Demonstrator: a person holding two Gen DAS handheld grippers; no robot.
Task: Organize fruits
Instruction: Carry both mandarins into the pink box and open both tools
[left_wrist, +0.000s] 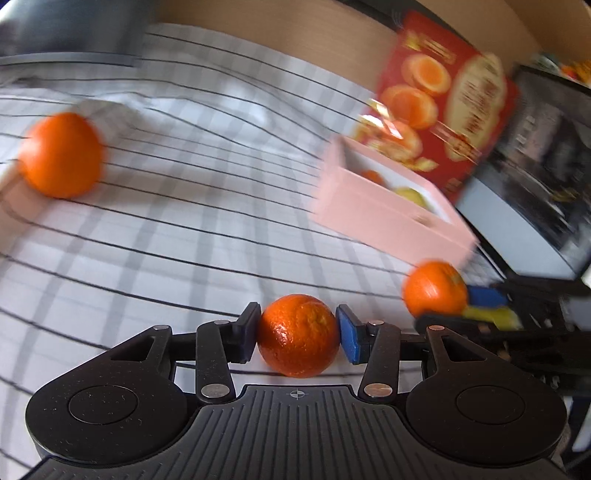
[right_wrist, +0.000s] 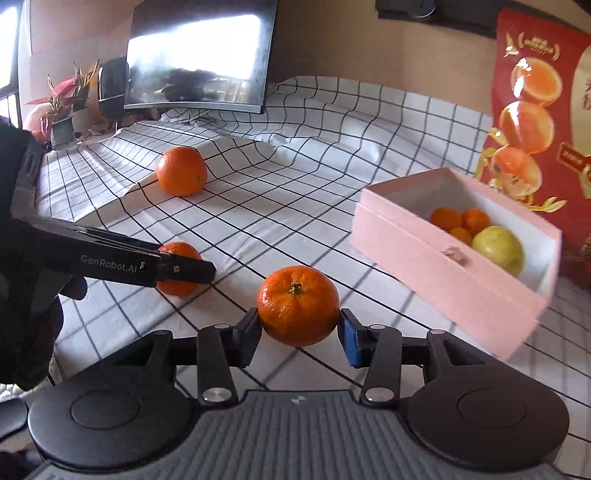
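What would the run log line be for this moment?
left gripper: shut on round orange tangerine | right gripper: shut on stemmed orange tangerine | open pink cardboard box: holds fruit | loose orange on checked cloth

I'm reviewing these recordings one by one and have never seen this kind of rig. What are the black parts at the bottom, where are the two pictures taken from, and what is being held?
No robot arm here: a person holds a hand-held gripper in each hand, and each carries a camera that looks along its two fingers. The black parts are the grippers themselves. The left view shows the left gripper shut on an orange. The right view shows the right gripper shut on a second orange. A third orange lies loose on the checked cloth. A pink box, open on top, holds some oranges and a yellow fruit. Behind it stands a red carton.
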